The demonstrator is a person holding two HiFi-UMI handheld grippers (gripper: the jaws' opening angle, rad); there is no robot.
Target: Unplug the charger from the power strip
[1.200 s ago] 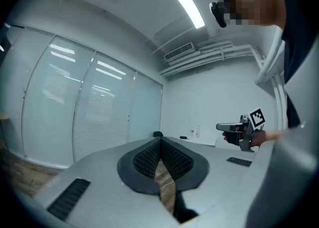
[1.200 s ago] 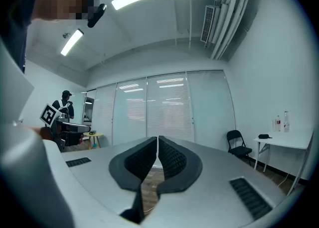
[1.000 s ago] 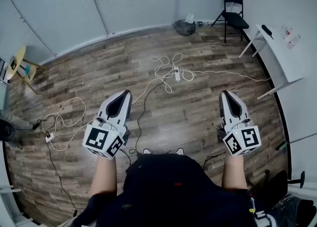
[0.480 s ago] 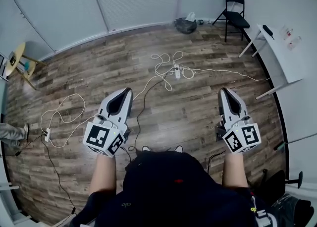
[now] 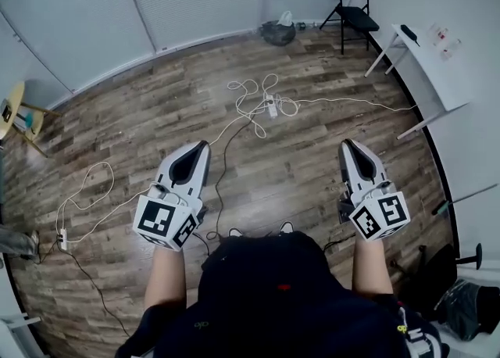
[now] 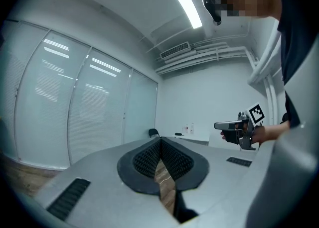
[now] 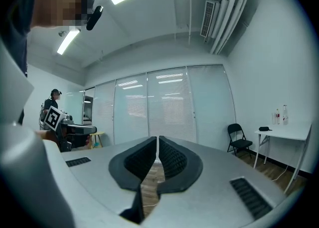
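Head view first: the power strip (image 5: 270,105) lies on the wood floor (image 5: 312,177) in a tangle of white cable (image 5: 291,106). It's tiny from up here, so I honestly can't pick out the charger on it or tell whether it's plugged in. The left gripper (image 5: 201,146) and right gripper (image 5: 346,145) are both on the near side of the power strip and well apart from it. One is off to each side, with their noses aimed roughly its way. Past the power strip, by the far wall, there's a dark bag (image 5: 277,33) and a black folding chair (image 5: 355,8). Over to the right of the strip stands a white table (image 5: 426,48), and way off to its left, at the picture's edge, is a small round table (image 5: 17,106).

Left gripper view: the jaws are clenched together with the ribbed pads meeting at the tip. Nothing is caught in them, and only a sliver of floor shows underneath. The right gripper shows off to the side, held level in a hand (image 6: 266,132).

Right gripper view: same deal, clamped together and empty. The folding chair and the white table sit off to the right, with a couple of bottles (image 7: 280,116) on the table.
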